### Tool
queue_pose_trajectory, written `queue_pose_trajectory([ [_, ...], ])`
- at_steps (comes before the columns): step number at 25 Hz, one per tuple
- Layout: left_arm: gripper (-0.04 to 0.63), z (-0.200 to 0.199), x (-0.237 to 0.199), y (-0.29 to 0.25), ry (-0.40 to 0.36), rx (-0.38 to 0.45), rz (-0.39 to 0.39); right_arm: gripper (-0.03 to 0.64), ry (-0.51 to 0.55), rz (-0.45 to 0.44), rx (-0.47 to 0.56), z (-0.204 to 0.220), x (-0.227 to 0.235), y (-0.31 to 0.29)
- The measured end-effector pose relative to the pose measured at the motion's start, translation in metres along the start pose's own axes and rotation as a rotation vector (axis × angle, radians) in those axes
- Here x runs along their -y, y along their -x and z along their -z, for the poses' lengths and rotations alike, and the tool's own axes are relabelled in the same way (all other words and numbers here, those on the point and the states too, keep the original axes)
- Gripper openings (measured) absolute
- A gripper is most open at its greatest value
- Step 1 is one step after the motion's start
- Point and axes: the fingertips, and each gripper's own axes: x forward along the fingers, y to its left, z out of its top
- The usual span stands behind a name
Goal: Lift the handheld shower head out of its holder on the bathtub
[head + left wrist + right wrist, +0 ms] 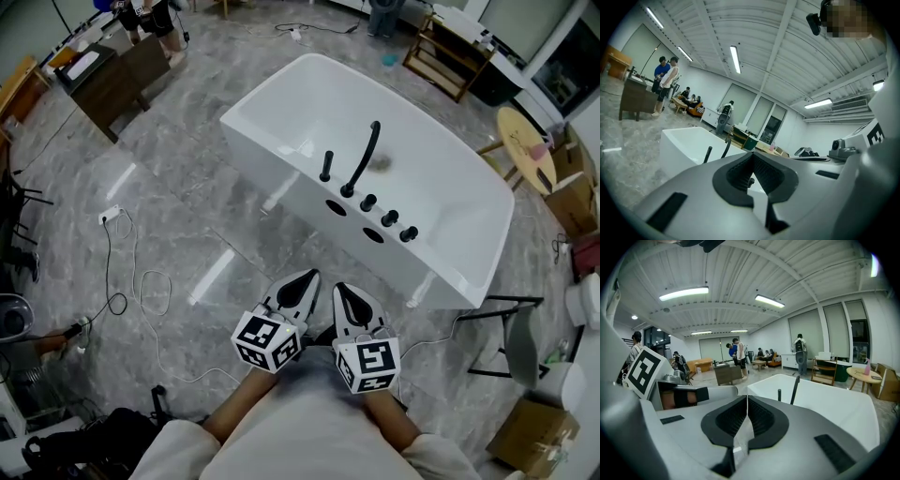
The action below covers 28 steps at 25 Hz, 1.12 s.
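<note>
A: At frame centre, on the bathtub's [258,141] near rim, the handheld shower head [326,164] stands in its holder [324,178].
B: Looks stiff, slick; grasp mid-stem. Left gripper [307,279] and right gripper [342,292] sit clenched, empty.

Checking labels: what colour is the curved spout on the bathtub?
Black; the curved spout shows best in the head view.

Open floor [206,216] fronts the bathtub [300,94]; the tall spout [366,155] and knobs [389,217] crowd its near rim.
</note>
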Motion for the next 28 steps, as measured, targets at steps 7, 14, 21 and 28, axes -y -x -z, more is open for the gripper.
queue_pose_trajectory([
  [7,0.005,0.011,-0.015,-0.003,0.032,-0.029,0.019,0.018,-0.016,-0.022,-0.042,0.010,-0.007,-0.020],
  [14,0.005,0.005,-0.029,-0.026,0.027,-0.049,0.035,0.018,-0.032,-0.005,-0.029,-0.002,0.012,-0.047],
  [21,0.005,-0.007,-0.044,-0.060,0.030,-0.060,0.033,0.018,-0.062,-0.014,-0.040,-0.015,0.038,-0.077],
  [28,0.004,-0.008,-0.052,-0.113,0.052,-0.085,0.027,0.018,-0.064,-0.047,-0.077,-0.021,0.073,-0.106],
])
